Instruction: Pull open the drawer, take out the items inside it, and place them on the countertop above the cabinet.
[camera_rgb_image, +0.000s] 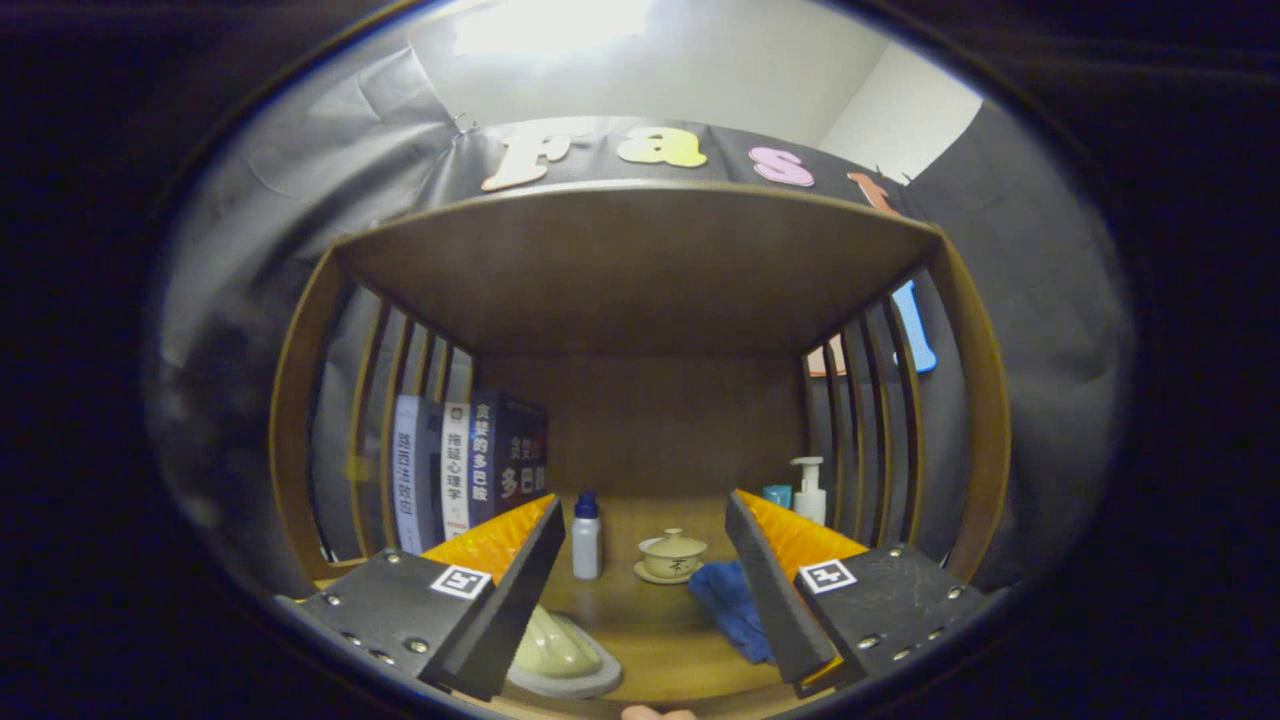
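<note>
Countertop of smooth brown wood lies ahead of the gripper, under a wooden shelf unit with a flat roof and slatted sides. The fingers are spread wide and hold nothing. Between them, farther back on the desk, stand a small white bottle with a blue cap and a pale lidded teacup on a saucer. A crumpled blue cloth lies against the inner side of the right finger. A rounded pale green object on a grey base sits just beside the left finger, partly hidden by it. Upright books stand at the back left. A white pump bottle and a small teal cup stand at the back right. The drawer cannot be made out.
</note>
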